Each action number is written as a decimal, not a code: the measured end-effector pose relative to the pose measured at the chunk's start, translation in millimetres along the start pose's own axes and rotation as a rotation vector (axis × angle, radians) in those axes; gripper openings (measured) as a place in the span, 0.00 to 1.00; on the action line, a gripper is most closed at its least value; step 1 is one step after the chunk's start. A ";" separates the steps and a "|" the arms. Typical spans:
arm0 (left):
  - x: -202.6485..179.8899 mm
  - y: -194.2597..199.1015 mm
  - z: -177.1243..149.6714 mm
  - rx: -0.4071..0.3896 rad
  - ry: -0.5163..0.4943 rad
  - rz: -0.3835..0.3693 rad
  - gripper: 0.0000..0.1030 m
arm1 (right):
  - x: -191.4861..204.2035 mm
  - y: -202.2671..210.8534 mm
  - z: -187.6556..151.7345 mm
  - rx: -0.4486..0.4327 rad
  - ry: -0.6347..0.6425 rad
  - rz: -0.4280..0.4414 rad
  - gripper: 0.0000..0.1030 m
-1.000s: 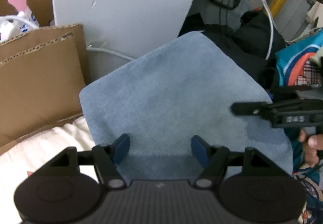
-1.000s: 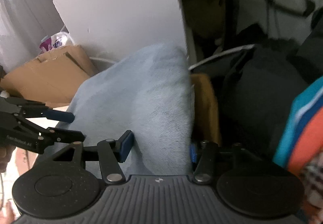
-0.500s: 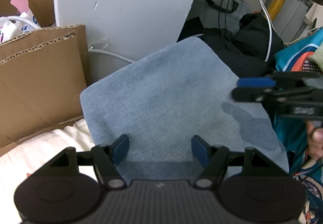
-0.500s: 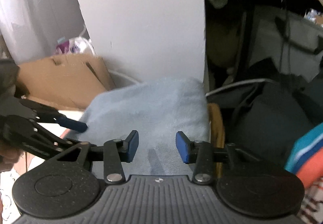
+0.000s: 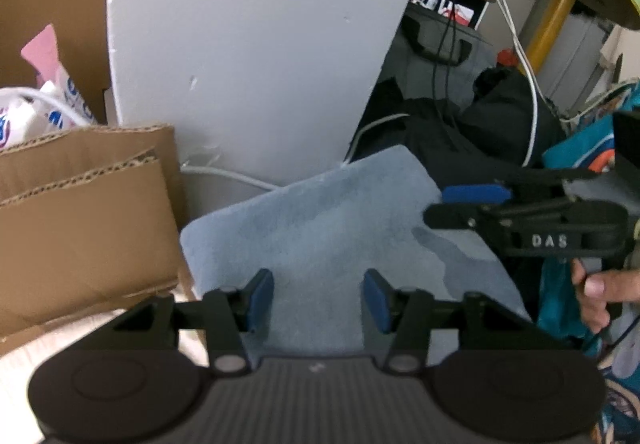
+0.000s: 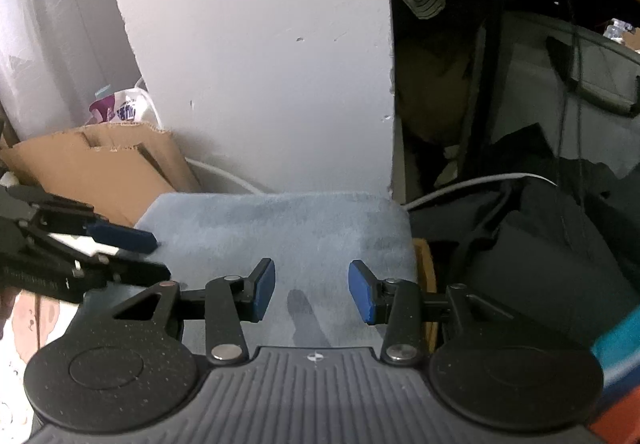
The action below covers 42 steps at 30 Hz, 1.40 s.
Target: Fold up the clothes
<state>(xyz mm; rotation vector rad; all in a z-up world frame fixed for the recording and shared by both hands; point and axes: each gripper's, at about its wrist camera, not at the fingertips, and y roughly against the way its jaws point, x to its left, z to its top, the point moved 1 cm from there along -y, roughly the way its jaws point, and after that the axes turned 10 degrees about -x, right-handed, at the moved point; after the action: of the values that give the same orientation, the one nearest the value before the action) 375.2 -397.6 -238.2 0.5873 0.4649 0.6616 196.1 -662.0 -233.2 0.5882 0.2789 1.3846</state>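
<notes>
A folded light-blue garment point(image 5: 328, 220) lies flat in front of a white panel, also seen in the right wrist view as the garment point(image 6: 288, 228). My left gripper point(image 5: 318, 292) hovers over its near edge; the jaws are closing, and the pads point(image 5: 260, 296) touch no cloth. My right gripper point(image 6: 312, 284) stands open above the garment's near right part, with nothing pinched. From the side, the right gripper point(image 5: 448, 204) hangs over the cloth's right edge, and the left gripper point(image 6: 148, 254) over its left edge.
The white panel point(image 5: 256, 44) stands upright behind the garment. Cardboard point(image 5: 80, 212) lies to the left, dark clothes and a white cable point(image 5: 520, 56) to the right. A teal and orange garment point(image 5: 576, 160) and a person's hand point(image 5: 600, 288) are at far right.
The right gripper came off the garment's right edge, which it straddled, and swung over the top of the cloth. Both grippers drew back a little. The left jaws narrowed.
</notes>
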 end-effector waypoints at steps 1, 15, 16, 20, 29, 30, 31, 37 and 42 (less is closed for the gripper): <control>-1.9 -2.6 -0.3 0.003 -0.012 0.001 0.59 | -0.1 -4.4 0.6 0.000 0.008 0.005 0.47; 2.7 -7.4 -9.7 0.014 -0.065 0.070 0.67 | 0.7 -34.4 11.1 -0.035 0.066 -0.021 0.47; 4.3 -5.4 -11.9 0.010 -0.053 0.071 0.67 | 1.6 -32.3 10.9 -0.043 0.077 -0.033 0.47; 5.7 -5.4 -14.8 0.002 -0.037 0.069 0.67 | -6.5 -32.8 4.9 -0.026 0.079 -0.057 0.43; 3.5 3.2 -23.7 -0.004 -0.046 0.072 0.68 | -30.7 -53.4 -4.8 0.036 -0.035 -0.061 0.25; 2.4 3.7 -24.3 -0.006 -0.048 0.076 0.68 | -29.9 -56.2 -4.0 0.041 -0.031 -0.066 0.25; 1.3 4.1 -25.0 -0.008 -0.049 0.079 0.68 | -29.2 -59.1 -3.3 0.047 -0.028 -0.070 0.25; 0.4 4.8 -27.9 -0.009 -0.049 0.079 0.68 | -23.2 -52.8 4.2 -0.011 -0.011 -0.064 0.30; 3.0 8.0 -36.7 -0.018 -0.070 0.073 0.68 | -17.4 -54.4 1.9 0.023 0.015 -0.045 0.40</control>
<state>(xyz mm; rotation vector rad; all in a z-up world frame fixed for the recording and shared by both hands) 352.9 -377.4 -261.0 0.6107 0.3726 0.7119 239.4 -683.3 -263.8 0.5876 0.3194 1.3444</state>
